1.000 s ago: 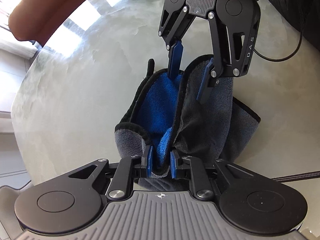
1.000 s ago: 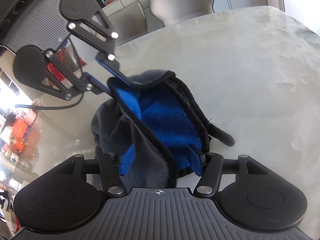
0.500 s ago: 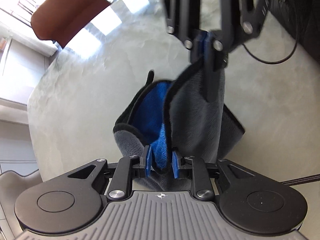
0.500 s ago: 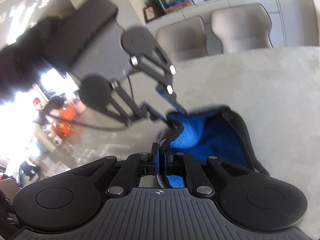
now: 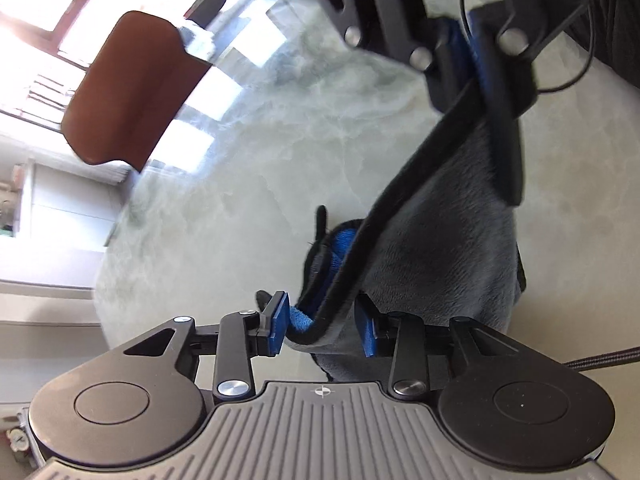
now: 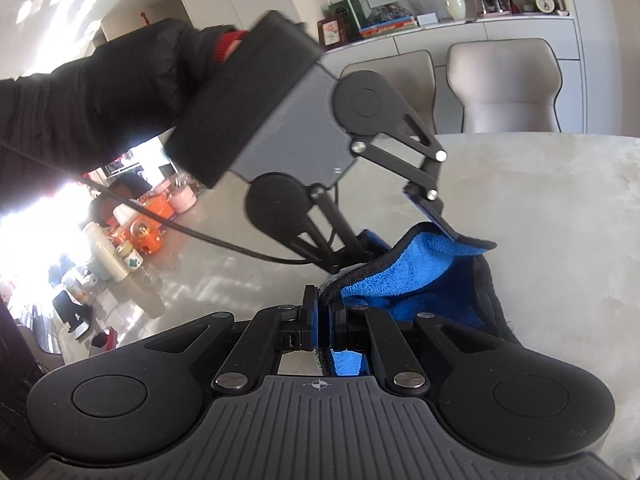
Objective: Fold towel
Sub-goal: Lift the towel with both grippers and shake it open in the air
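The towel [image 5: 440, 260] is grey plush outside, bright blue inside [image 6: 420, 276], with black trim. It hangs lifted off the pale marble table [image 5: 280, 140]. My right gripper [image 6: 324, 316] is shut on the trimmed edge and shows high in the left wrist view [image 5: 468, 52], with the taut hem running down from it. My left gripper [image 5: 322, 324] is low, its jaws opening. The hem passes loosely between the blue pads [image 5: 278, 320], which do not press it. In the right wrist view the left gripper [image 6: 400, 240] reaches into the towel's far fold.
A brown chair [image 5: 132, 92] stands beyond the table's far edge. Two beige chairs [image 6: 504, 84] sit behind the table, under a shelf of ornaments. A black sleeve [image 6: 100, 92] holds the left gripper. A braided cable [image 5: 600, 356] trails at right. Orange and white clutter [image 6: 132, 232] lies at left.
My right gripper shut on the towel's edge and rose, pulling the cloth up and taut. My left gripper's pads spread apart and released their pinch on the fold.
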Motion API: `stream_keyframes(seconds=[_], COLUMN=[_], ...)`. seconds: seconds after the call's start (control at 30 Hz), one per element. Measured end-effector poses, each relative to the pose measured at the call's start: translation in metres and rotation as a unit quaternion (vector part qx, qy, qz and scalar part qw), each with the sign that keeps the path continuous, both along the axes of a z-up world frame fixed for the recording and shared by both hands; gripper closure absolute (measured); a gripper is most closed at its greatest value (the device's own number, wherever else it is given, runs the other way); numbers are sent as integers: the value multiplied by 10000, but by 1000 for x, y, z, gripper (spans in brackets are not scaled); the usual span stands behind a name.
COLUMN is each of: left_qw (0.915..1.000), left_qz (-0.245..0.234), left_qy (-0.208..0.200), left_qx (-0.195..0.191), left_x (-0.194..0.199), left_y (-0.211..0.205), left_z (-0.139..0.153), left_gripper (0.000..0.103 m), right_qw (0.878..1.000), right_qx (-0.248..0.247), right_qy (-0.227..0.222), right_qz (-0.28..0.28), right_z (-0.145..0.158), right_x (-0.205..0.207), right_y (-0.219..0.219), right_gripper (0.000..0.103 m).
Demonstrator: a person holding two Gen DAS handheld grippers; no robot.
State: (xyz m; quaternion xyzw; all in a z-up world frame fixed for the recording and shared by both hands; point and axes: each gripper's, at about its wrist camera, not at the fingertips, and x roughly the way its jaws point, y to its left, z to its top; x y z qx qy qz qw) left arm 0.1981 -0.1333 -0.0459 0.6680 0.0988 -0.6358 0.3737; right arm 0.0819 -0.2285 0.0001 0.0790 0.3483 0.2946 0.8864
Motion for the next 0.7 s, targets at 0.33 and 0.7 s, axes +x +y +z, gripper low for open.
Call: stream_keyframes(seconds=[0.33, 0.7], left_qw=[9951, 9775], left_qz=[770, 1974], left_qy=[-69, -145], left_qx=[612, -725], left_x=[16, 4], left_y=[17, 62], left_z=[4, 71], left_gripper=[93, 89], right_qw=[9992, 9894], right_qx=[-164, -870], right_qy=[-61, -1162], right_qz=[-360, 20], right_z=[1, 76], right_x=[-3, -9], right_y=[-16, -16], right_gripper=[97, 98])
